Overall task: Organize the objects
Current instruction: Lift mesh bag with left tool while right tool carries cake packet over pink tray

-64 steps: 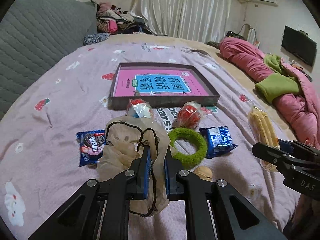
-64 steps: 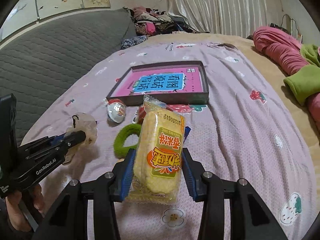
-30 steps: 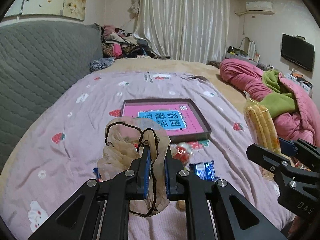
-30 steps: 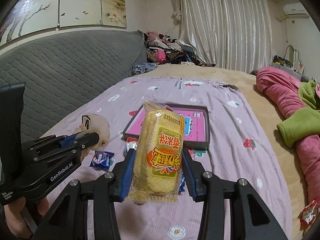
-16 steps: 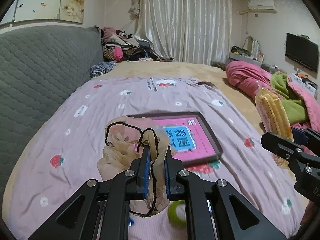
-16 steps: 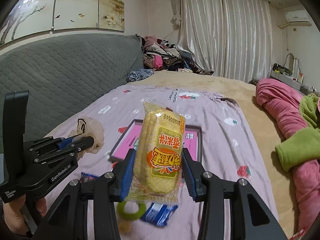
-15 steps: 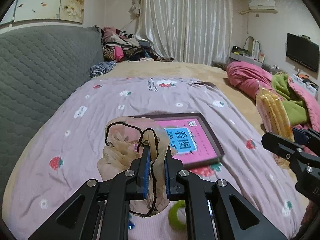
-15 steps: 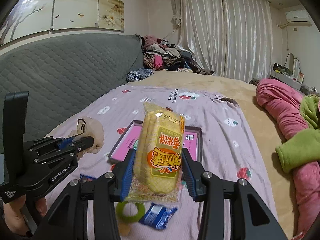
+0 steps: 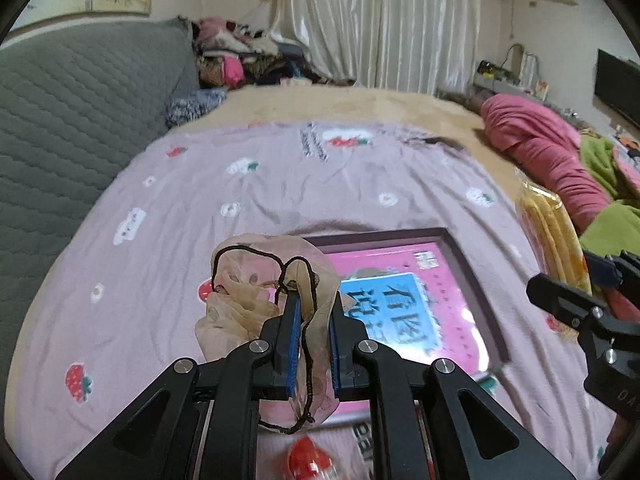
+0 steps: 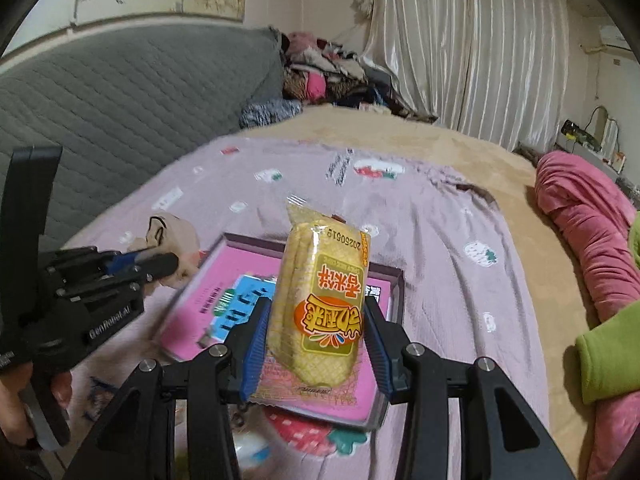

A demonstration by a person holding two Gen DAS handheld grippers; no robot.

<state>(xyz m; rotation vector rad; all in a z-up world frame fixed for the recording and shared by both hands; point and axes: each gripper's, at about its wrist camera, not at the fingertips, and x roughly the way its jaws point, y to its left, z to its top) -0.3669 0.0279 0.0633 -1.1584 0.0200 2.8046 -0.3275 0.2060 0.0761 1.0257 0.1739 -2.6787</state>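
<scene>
Your tray lies on the bed, ahead of both claws. The left claw holds a pouch at its left edge; the right claw holds a snack pack over it.

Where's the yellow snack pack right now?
The yellow snack pack is clamped upright in the right gripper, held above the pink tray on the bed. In the left wrist view it shows at the right edge.
</scene>
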